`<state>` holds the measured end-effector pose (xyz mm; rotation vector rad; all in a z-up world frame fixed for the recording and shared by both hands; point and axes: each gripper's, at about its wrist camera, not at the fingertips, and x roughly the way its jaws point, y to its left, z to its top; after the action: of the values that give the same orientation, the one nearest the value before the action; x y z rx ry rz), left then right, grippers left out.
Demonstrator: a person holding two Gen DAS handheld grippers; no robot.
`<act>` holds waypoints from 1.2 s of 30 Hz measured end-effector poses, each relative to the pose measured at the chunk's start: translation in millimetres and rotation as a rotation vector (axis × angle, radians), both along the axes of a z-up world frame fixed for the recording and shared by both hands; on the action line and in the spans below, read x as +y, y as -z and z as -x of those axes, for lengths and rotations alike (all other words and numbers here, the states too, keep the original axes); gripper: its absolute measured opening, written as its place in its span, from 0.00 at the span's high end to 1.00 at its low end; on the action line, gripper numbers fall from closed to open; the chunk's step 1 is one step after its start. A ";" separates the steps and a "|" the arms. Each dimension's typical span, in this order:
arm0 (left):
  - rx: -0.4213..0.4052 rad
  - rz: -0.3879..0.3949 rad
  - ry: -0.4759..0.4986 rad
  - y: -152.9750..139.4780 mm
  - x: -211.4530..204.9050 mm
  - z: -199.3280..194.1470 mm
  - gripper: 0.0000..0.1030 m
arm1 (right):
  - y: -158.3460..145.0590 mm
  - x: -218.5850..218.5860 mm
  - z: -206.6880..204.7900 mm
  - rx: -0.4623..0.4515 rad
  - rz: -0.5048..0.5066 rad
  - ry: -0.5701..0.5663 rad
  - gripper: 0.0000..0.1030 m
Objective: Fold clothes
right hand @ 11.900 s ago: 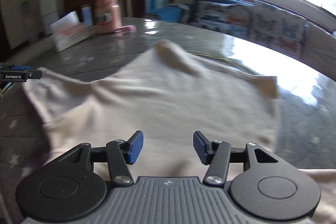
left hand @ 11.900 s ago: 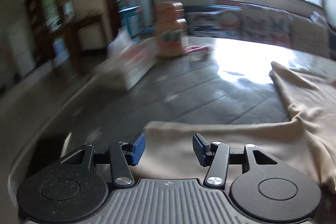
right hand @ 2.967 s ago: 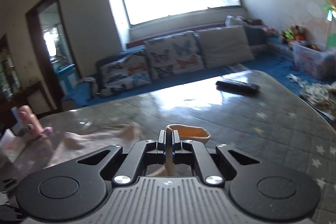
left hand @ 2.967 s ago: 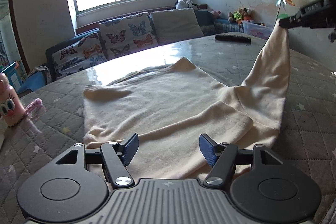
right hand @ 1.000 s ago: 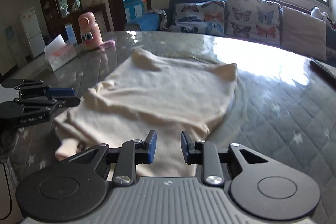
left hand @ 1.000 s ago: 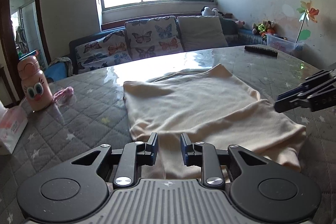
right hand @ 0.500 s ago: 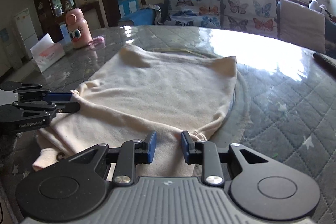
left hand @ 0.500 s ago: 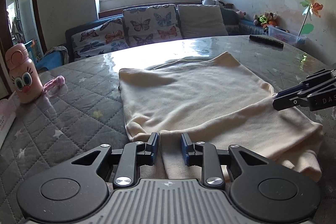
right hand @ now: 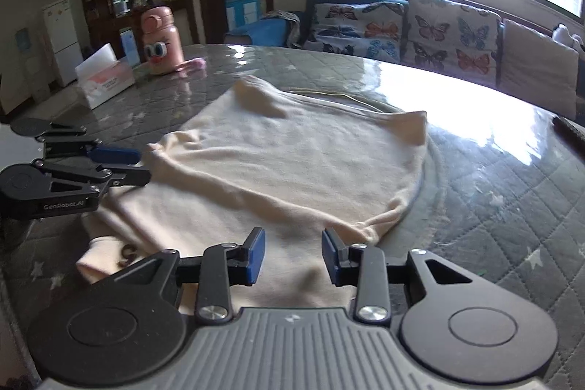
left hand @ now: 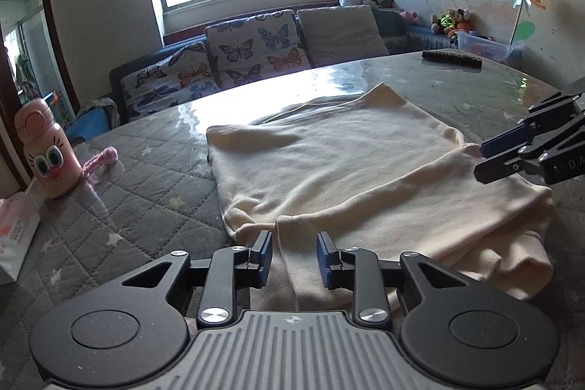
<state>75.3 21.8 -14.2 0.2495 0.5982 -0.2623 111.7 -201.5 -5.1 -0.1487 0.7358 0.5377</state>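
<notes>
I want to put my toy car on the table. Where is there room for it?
There is bare quilted table between the pink bottle and the cream shirt's left edge. More bare room lies between the shirt and the black remote, on the shiny far side. The near edge is crowded: the shirt's folded bulk, the left gripper and the right gripper are there.

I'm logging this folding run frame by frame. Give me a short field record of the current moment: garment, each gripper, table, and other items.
garment: cream garment, lying partly folded on the table
left gripper: open, over the garment's near edge
right gripper: open, over the opposite edge
table: grey quilted cover, glossy
other items: pink bottle, tissue box, remote
</notes>
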 end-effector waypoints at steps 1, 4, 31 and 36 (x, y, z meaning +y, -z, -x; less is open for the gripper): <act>-0.004 -0.005 0.008 0.0 -0.8 4.1 0.68 | -0.9 2.8 3.3 -0.006 0.005 -0.014 0.62; -0.001 -0.025 0.030 4.3 -2.8 14.7 0.65 | 1.8 9.1 14.5 -0.005 0.011 -0.052 0.61; -0.039 -0.040 -0.013 3.5 2.3 27.2 0.54 | 7.9 52.3 25.5 -0.052 0.040 -0.139 0.56; -0.041 -0.033 -0.040 2.1 3.7 19.6 0.54 | 2.9 43.3 25.4 -0.064 0.022 -0.103 0.55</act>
<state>55.8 25.5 -16.3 0.2743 0.5663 -0.2085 86.3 -158.2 -8.0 -0.2240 0.6742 0.6209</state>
